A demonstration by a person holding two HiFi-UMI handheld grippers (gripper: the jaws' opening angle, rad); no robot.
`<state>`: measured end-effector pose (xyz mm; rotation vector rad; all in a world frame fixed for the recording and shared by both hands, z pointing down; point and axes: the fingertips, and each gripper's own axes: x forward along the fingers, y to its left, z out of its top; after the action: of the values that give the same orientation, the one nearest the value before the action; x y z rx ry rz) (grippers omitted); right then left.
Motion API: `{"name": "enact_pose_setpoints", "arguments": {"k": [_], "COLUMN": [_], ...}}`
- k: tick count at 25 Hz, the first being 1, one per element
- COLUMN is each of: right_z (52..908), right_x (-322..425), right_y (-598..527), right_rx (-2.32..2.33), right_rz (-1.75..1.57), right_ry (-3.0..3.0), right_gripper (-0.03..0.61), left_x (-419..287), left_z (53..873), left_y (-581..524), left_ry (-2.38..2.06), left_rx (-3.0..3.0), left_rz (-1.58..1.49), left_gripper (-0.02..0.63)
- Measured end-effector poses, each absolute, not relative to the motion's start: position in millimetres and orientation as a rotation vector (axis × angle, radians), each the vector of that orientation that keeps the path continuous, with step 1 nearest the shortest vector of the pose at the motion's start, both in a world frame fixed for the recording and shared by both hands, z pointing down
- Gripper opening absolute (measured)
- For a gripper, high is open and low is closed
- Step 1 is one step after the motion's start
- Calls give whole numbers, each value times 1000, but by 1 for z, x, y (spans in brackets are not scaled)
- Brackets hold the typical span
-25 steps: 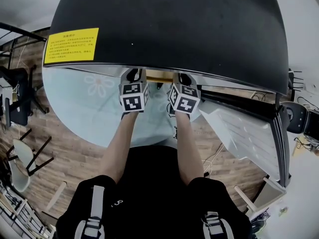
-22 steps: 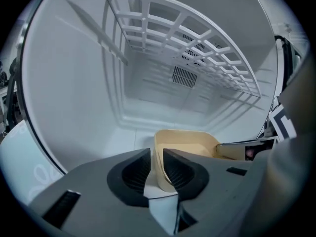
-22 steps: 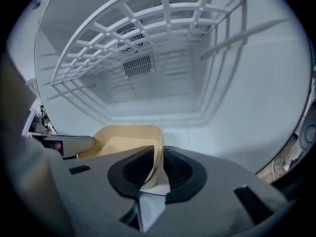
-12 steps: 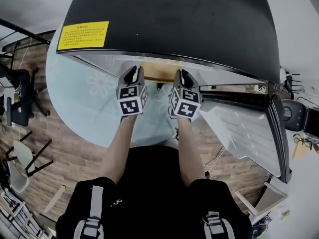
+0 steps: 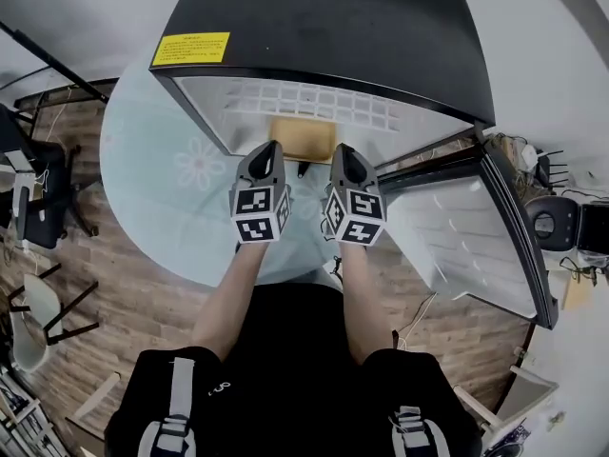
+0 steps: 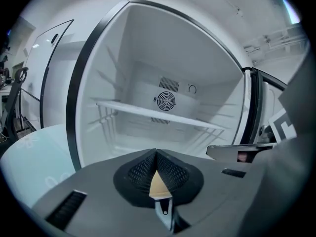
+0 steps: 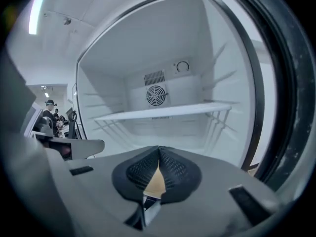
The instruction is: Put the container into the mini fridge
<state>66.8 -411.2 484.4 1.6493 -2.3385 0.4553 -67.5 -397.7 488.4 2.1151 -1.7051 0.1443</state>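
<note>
The tan container lies on the open mini fridge floor, just past the tips of the left gripper and right gripper, both clenched on nothing.

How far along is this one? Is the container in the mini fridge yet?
Done: the mini fridge door stands open, and its shelf is bare. In hand: the left gripper and right gripper are both shut, apparently on the tan container at the fridge mouth. Left: set it down inside and let go.
</note>
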Motion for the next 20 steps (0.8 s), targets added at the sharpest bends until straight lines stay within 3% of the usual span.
{"name": "enact_pose_setpoints", "arguments": {"k": [20], "right_z": [392], "right_x": [46], "right_y": [-327], "right_rx": [1590], "right_rz": [276], "right_ry": [-2624], "right_gripper": [5], "left_x": [-36], "left_z": [399], "left_y": [-322], "left_ry": [-1736], "left_rx": [2311], "left_rz": [-39], "left_gripper": [0]}}
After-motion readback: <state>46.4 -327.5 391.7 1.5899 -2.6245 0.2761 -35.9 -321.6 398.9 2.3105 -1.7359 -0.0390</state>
